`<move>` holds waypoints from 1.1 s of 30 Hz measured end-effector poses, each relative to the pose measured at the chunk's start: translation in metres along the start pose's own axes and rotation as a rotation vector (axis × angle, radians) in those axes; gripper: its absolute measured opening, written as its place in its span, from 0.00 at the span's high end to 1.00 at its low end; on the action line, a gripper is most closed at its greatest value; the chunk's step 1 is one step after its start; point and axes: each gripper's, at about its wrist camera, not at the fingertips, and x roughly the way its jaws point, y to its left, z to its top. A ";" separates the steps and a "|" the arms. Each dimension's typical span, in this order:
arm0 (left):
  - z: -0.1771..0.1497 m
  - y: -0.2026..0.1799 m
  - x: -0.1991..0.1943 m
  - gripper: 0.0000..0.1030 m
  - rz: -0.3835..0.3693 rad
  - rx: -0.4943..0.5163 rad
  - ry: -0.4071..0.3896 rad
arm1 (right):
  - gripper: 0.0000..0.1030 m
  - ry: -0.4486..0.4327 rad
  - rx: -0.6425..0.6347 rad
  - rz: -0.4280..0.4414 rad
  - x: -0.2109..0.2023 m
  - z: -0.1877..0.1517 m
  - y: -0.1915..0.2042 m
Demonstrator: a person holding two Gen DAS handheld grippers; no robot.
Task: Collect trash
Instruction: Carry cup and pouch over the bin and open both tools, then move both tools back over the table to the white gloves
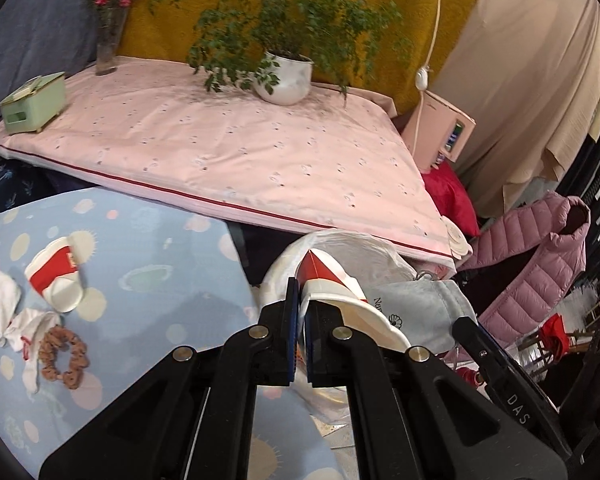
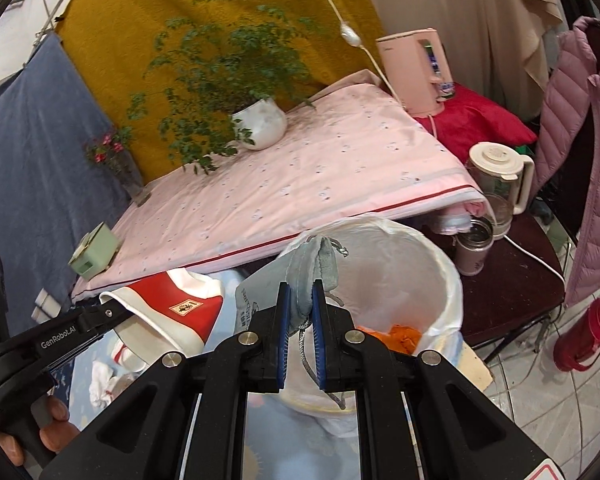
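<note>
My left gripper (image 1: 300,294) is shut on a flattened red-and-white paper cup (image 1: 334,276), held over the white-lined trash bin (image 1: 352,242). My right gripper (image 2: 300,294) is shut on a grey drawstring pouch (image 2: 312,266) just in front of the bin's rim (image 2: 432,256); orange scraps (image 2: 400,336) lie inside. The right wrist view also shows the cup (image 2: 168,308) at the left, in the left gripper (image 2: 106,314). The pouch (image 1: 424,308) hangs right of the cup. On the blue spotted cloth (image 1: 148,248) lie another crushed cup (image 1: 56,276), white tissue (image 1: 8,314) and a brown scrunchie (image 1: 62,356).
Behind the bin a pink-covered table (image 1: 240,148) carries a potted plant (image 1: 288,76), a green box (image 1: 34,102) and a flower vase (image 1: 108,44). To the right stand a pink dispenser (image 2: 420,72), a kettle (image 2: 496,184), a steel cup (image 2: 474,244), a pink jacket (image 2: 580,140) and a red flask (image 2: 588,332).
</note>
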 end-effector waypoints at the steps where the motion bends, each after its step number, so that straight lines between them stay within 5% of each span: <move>1: 0.001 -0.004 0.004 0.98 -0.004 0.006 0.006 | 0.90 -0.001 0.004 -0.011 0.001 0.000 -0.004; 7: -0.001 -0.025 0.029 0.93 -0.030 0.042 0.044 | 0.90 0.005 0.020 -0.071 0.011 -0.002 -0.026; 8: -0.001 -0.026 0.033 0.89 -0.033 0.042 0.056 | 0.90 0.008 0.025 -0.076 0.013 -0.002 -0.029; 10: -0.002 -0.026 0.038 0.61 -0.029 0.031 0.066 | 0.90 0.016 0.032 -0.084 0.017 -0.004 -0.033; 11: -0.002 -0.026 0.037 0.59 -0.021 0.027 0.054 | 0.90 0.019 0.033 -0.087 0.019 -0.004 -0.035; 24: -0.006 -0.010 0.034 0.56 0.052 0.048 0.029 | 0.83 0.040 -0.006 -0.091 0.040 -0.003 -0.016; 28: -0.008 0.002 0.027 0.43 0.094 0.036 0.010 | 0.66 0.034 -0.023 -0.078 0.040 -0.002 -0.004; 33: -0.009 0.017 0.017 0.43 0.119 0.023 -0.008 | 0.57 0.024 -0.049 -0.060 0.035 -0.004 0.014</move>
